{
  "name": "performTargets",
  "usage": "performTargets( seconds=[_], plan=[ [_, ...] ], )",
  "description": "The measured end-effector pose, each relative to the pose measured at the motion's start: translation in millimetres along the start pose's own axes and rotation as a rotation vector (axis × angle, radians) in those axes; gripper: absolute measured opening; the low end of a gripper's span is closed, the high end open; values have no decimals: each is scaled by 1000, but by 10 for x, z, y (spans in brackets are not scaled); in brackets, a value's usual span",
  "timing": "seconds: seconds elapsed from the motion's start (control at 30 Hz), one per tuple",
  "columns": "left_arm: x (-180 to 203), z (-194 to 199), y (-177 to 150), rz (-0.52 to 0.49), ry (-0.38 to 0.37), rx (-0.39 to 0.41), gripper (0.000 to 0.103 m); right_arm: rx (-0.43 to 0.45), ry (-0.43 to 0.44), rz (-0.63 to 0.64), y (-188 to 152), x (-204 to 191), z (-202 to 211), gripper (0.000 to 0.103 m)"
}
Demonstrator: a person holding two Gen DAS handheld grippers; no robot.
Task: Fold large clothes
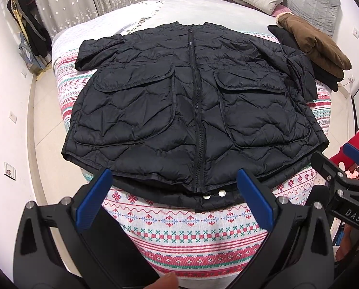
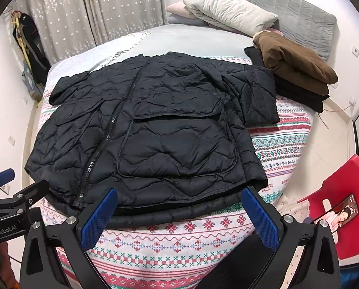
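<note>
A black quilted jacket [image 1: 191, 101] lies flat and zipped on the bed, front up, collar at the far end, hem toward me. Both sleeves are folded in short at the shoulders. It also shows in the right wrist view [image 2: 155, 130]. My left gripper [image 1: 177, 180] is open and empty, just above the hem near the zip's lower end. My right gripper [image 2: 179, 200] is open and empty, above the hem's right part. The right gripper also shows in the left wrist view [image 1: 343, 166], and the left gripper in the right wrist view [image 2: 15, 180].
The bed carries a patterned red, green and white cover [image 1: 179, 236]. A stack of folded brown and black clothes [image 2: 297, 77] sits at the far right of the bed. Pillows [image 2: 227, 12] lie at the head. A red chair [image 2: 341, 207] stands right of the bed.
</note>
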State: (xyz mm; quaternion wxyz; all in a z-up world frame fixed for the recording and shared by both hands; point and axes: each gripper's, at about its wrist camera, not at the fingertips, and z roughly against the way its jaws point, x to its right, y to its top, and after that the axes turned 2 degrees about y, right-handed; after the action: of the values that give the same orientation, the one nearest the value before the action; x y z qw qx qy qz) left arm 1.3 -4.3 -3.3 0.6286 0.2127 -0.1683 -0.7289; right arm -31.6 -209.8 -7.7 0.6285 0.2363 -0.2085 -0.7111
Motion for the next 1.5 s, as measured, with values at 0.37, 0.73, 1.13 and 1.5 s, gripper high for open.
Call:
performTargets(
  seconds=[0.37,0.73,1.13,1.5],
  plan=[
    [-41,11,11,10,0,1,103,-5,3,9,1,-51,-8,103],
    [-69,8,4,15,1,2,103,-7,7,14,-12,-87,-30,103],
    [-113,-30,-1,25,7,-4,103,-8,6,15,-17,-90,-38,103],
    [-124,-90,-2,36,16,-14,103,-12,2,7,-6,-34,-71,103]
  ],
)
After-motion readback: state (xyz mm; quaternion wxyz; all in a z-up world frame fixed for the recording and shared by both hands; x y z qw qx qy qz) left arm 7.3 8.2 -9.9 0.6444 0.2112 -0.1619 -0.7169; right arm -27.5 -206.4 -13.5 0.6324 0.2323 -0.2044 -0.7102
